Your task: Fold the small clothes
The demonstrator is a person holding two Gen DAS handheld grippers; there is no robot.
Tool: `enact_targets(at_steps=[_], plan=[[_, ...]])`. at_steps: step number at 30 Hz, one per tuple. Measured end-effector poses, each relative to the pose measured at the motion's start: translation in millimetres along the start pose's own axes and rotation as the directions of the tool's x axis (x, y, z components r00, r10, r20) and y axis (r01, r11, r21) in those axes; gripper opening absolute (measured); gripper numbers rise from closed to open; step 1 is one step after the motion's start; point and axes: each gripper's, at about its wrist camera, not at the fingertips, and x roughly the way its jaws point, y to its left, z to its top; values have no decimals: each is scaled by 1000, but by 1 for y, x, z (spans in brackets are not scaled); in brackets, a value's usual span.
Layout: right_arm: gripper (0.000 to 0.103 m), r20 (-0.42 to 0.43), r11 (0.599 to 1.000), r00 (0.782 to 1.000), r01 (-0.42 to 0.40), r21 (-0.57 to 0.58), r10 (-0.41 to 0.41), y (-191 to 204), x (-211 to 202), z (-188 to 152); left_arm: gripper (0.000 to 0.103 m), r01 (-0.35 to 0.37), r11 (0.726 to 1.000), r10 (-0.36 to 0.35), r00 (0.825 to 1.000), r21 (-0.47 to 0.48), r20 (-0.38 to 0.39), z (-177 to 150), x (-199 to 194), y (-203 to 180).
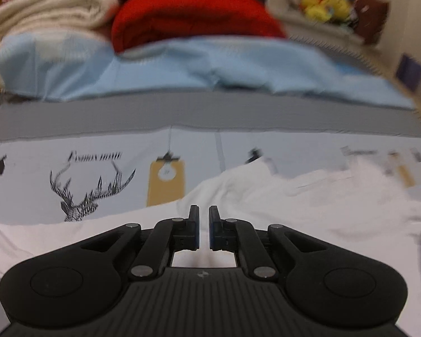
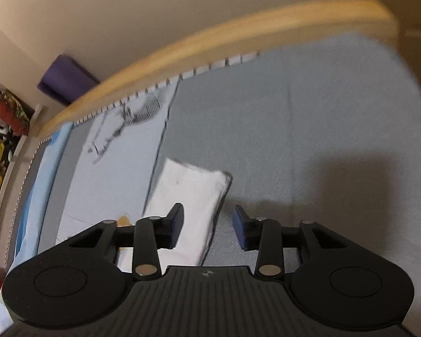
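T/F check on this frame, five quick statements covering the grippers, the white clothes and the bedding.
1. The left gripper holds a sock. False: its jaws are nearly together with nothing between them.
2. A white garment lies spread and rumpled beyond the left gripper. True.
3. The right gripper is clamped on the folded white cloth. False: its jaws stand apart and empty, with the cloth lying on the bed beyond them.
4. A red blanket sits beside a cream one at the far end. True.
5. The bedsheet print shows a cat. False: it shows a deer with antlers.
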Motion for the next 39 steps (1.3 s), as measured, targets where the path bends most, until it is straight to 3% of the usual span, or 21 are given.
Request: enact_targets(at_steps=[2,5,7,9,11,12,15,17,19,20,21,23,24,26,28,31,33,35,37,39], plan=[[43,-30,1000,1000,-7,0,7,-3,22,-1,13,35,999,-36,999,14,28,-6,-27,-8],[42,-3,999,1000,-10,-34,10,1,42,0,16,86,996,-86,996,19,34,-36,-56,-18],[3,19,996,999,-31,-84,33,9,52,2,16,99,994,-99,995,39,-6,-61,-58,-27],[2,58,986,993,-98,-132,107,15,50,1,16,106,992,-101,993,73,-67,-74,-46,-37],[2,225,978,968,-70,-198,115,20,29,0,16,123,986,-113,989,110,-95,-81,-36,-47],[2,243,989,968,-23,-144,58,14,29,5,16,142,982,-129,985,121,-111,-85,-28,-50],[5,118,991,986,123,-51,-117,-7,48,8,16,215,969,-180,952,123,-247,-100,-9,-57],[8,131,989,985,127,-81,-116,-9,43,5,16,232,959,-172,932,161,-320,-114,-1,-64],[27,175,977,971,182,-113,-160,1,30,3,16,254,946,-170,919,204,-356,-125,5,-67],[31,199,976,966,187,-114,-162,5,21,2,16,257,945,-170,914,201,-368,-132,10,-63],[35,211,975,964,188,-116,-160,10,13,-1,16,262,948,-174,903,181,-392,-139,16,-58],[35,188,981,975,143,-134,-117,23,-4,-12,16,243,958,-137,856,154,-499,-162,34,-45],[35,159,983,984,108,-147,-85,33,-16,-17,15,243,958,-134,846,149,-516,-170,36,-38],[35,83,983,996,35,-181,-20,48,-34,-34,16,247,962,-160,853,115,-496,-168,26,-28],[35,-21,970,998,-61,-235,58,62,-56,-57,16,229,971,-177,878,66,-445,-163,8,-15],[42,-235,902,965,-203,-380,118,85,-83,-105,17,229,973,-212,891,-5,-402,-163,-14,2],[45,-414,795,905,-320,-515,96,92,-99,-152,17,231,972,-227,885,-40,-406,-169,-23,7],[45,-547,672,837,-410,-616,9,87,-114,-202,18,232,972,-228,875,-44,-427,-183,-30,8],[45,-581,579,811,-440,-687,-72,74,-129,-239,25,221,975,-207,865,-22,-458,-197,-37,10],[45,-590,515,796,-452,-728,-135,58,-137,-263,31,210,978,-190,853,-13,-487,-210,-41,11]])
